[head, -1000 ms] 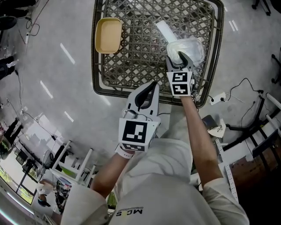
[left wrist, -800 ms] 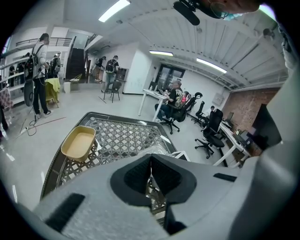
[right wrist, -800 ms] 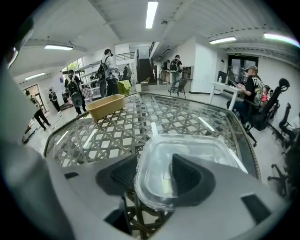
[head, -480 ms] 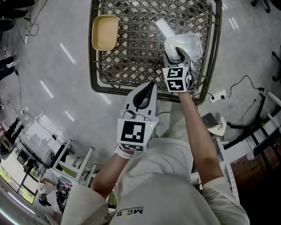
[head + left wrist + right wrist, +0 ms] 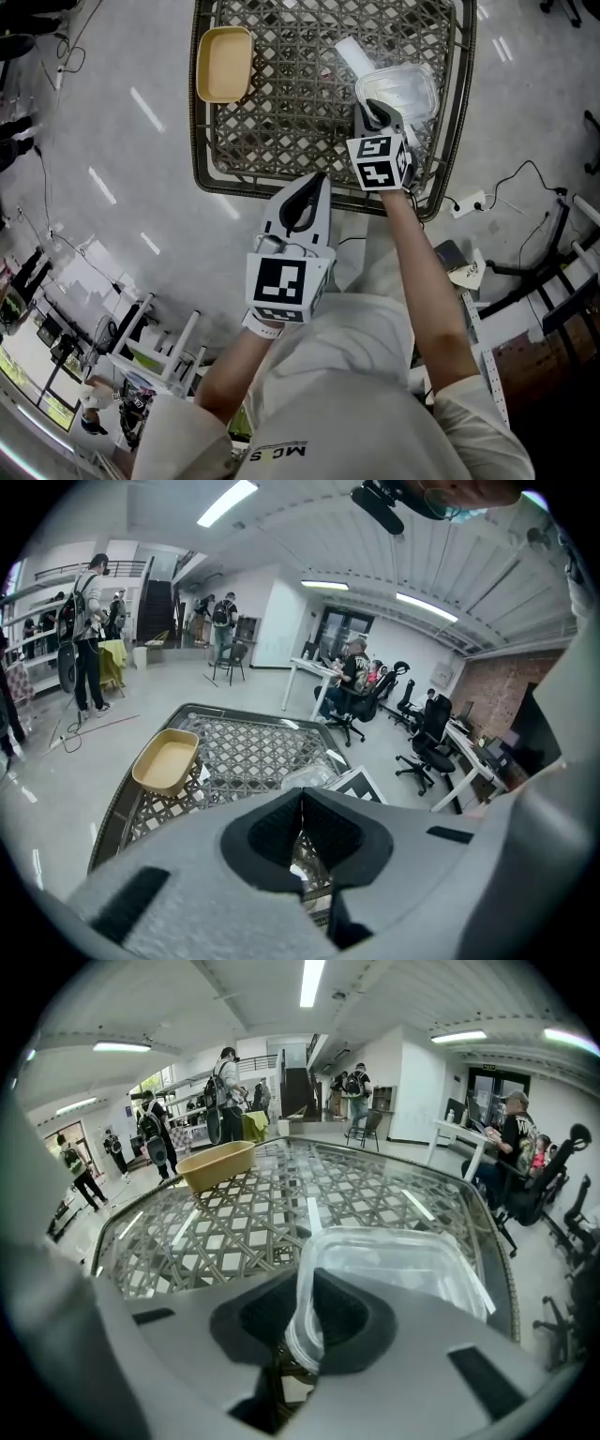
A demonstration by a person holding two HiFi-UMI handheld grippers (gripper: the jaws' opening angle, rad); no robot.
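Right claw (image 5: 373, 111) has clamped the clear container (image 5: 401, 87) rim, arm outstretched.

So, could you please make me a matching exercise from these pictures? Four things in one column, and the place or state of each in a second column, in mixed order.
Things
1. shallow yellow rectangular tray
2. clear rectangular plastic container
3. left tool
4. right tool

Places or states
a. shut on a thin transparent rim
b. toward the right side of the dark woven lattice table, gripped at its near rim
c. shut with nothing in it, at the table's near edge
d. at the table's far left corner

Right pairs: 1-d, 2-b, 3-c, 4-a
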